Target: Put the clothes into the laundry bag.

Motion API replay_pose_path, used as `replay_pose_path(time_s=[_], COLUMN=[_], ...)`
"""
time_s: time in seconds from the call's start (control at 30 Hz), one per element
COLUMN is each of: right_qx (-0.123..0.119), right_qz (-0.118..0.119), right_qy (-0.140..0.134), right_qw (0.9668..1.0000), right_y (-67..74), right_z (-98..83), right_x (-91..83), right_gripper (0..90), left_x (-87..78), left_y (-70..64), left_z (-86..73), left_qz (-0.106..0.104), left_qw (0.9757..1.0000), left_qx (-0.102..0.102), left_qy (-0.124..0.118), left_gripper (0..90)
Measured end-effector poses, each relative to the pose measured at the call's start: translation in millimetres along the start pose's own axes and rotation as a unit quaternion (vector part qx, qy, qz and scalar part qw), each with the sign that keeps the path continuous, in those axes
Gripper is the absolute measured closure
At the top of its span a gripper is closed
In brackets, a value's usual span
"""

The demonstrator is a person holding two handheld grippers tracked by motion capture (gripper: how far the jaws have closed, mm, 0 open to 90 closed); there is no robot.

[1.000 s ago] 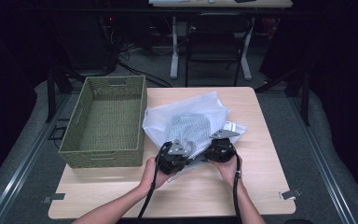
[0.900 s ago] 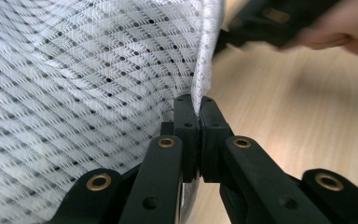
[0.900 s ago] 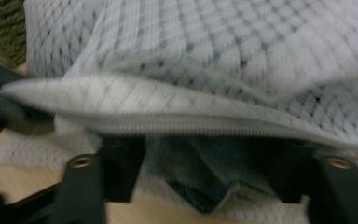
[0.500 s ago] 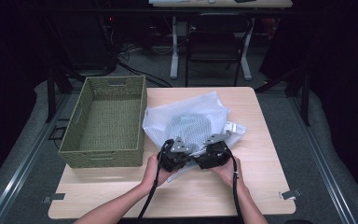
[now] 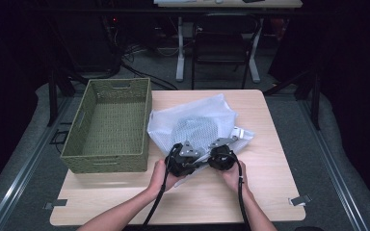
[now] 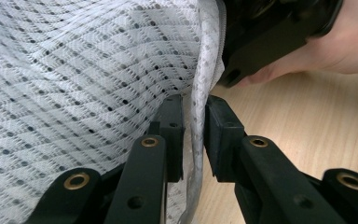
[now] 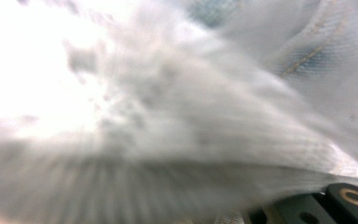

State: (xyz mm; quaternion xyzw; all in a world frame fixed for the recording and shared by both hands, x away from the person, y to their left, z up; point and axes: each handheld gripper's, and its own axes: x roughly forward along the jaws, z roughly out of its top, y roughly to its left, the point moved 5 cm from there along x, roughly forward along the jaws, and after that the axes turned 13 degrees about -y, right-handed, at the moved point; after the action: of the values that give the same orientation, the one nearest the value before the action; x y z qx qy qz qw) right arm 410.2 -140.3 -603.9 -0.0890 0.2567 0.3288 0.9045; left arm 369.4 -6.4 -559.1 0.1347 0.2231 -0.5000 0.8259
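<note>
Mesh hem sits between the left gripper (image 6: 193,135) jaws, just eased and barely pinching, while the right gripper (image 5: 220,158), just closed, is buried in the bag (image 5: 197,126) at table (image 5: 279,159) centre, basket (image 5: 108,126) at nine o'clock: the hem may slip.

No legible text, label, brand, number or sign anywhere in these views.
</note>
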Motion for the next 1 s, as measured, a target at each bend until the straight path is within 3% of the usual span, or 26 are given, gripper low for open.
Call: replay_pose_path(time_s=[0.13,0.3,0.37,0.47,0.53,0.6,0.7,0.73,0.8,0.83,0.87,0.9,0.93,1.0], right_qx=[0.037,0.049,0.047,0.048,0.044,0.061,0.076,0.088,0.092,0.093,0.093,0.094,0.090,0.087], right_qz=[0.008,-0.011,-0.019,-0.032,-0.035,-0.048,-0.049,-0.039,-0.035,-0.025,-0.019,-0.017,-0.007,-0.011], right_qy=[-0.030,-0.066,-0.085,-0.102,-0.100,-0.100,-0.100,-0.096,-0.091,-0.092,-0.089,-0.087,-0.084,-0.075], right_qw=[0.9988,0.9965,0.9951,0.9931,0.9934,0.9919,0.9908,0.9908,0.9910,0.9910,0.9915,0.9917,0.9924,0.9933], right_y=[7.0,10.1,9.2,6.7,3.6,-7.1,-12.0,-11.7,-11.2,-11.2,-12.2,-12.8,-13.6,-16.7], right_z=[11.1,27.8,36.5,46.1,46.3,39.0,32.2,26.1,24.3,24.8,25.0,24.9,24.8,22.4], right_x=[-19.3,-32.2,-33.1,-25.0,-16.8,2.5,13.9,22.2,23.3,21.6,18.8,15.8,10.2,1.0], right_gripper=[79.2,79.3,79.4,79.4,79.4,79.3,79.2,78.4,76.0,72.7,67.9,63.1,57.4,53.7], left_x=[-2.6,-13.7,-18.2,-23.6,-24.3,-24.6,-21.5,-15.9,-7.7,-7.7,-2.1,2.6,4.6,11.4], left_y=[-6.6,-19.2,-24.3,-27.2,-27.3,-25.4,-22.1,-16.2,-9.2,-9.2,-5.1,-3.6,-2.8,-2.5], left_z=[4.5,14.2,16.7,18.1,17.9,14.0,10.5,6.5,0.6,0.6,-4.8,-8.1,-10.1,-15.0], left_qz=[-0.009,-0.035,-0.047,-0.075,-0.078,-0.088,-0.080,-0.055,-0.023,-0.023,-0.005,0.007,0.007,0.021], left_qw=[0.9998,0.9987,0.9976,0.9952,0.9951,0.9938,0.9950,0.9971,0.9990,0.9990,0.9998,0.9998,0.9999,0.9997], left_qx=[0.003,0.003,-0.006,-0.026,-0.027,-0.040,-0.036,-0.030,-0.020,-0.020,-0.012,-0.016,-0.013,-0.013], left_qy=[-0.019,-0.037,-0.050,-0.057,-0.055,-0.055,-0.047,-0.042,-0.034,-0.034,-0.015,-0.014,-0.005,0.009], left_gripper=[84.7,88.2,88.4,88.5,88.5,88.5,88.3,88.1,87.4,86.9,85.2,81.8,81.3,74.9])
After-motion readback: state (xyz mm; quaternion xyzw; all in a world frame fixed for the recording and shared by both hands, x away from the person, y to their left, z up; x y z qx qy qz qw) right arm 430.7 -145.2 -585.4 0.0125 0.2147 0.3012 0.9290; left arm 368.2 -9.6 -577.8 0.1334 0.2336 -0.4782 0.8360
